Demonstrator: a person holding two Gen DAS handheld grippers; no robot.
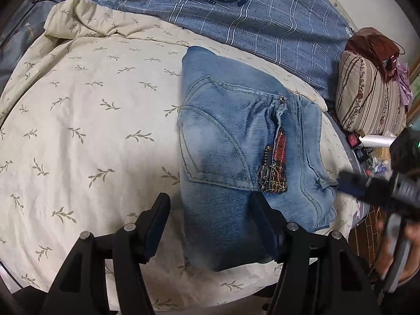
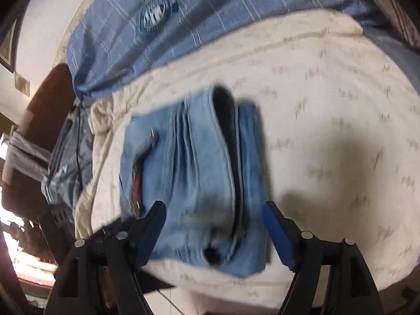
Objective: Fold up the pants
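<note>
The light blue jeans (image 1: 231,152) lie folded into a compact bundle on the cream leaf-print quilt (image 1: 92,131), back pocket and a red patterned patch with chain up. My left gripper (image 1: 210,207) is open and empty, just above the bundle's near edge, its right finger over the denim. My right gripper (image 1: 351,183) comes in from the right edge in that view, by the waistband corner. In the blurred right wrist view the jeans (image 2: 194,178) show their stacked folded layers, and my right gripper (image 2: 214,210) is open and empty, its fingers either side of the bundle's near end.
A blue plaid duvet (image 1: 262,18) with a round badge lies behind the jeans. A striped pillow (image 1: 367,97) with a brown bag on it sits at the right. Small clutter lies by the bed's right edge (image 1: 372,152). A wall and a picture frame (image 2: 10,42) are at left.
</note>
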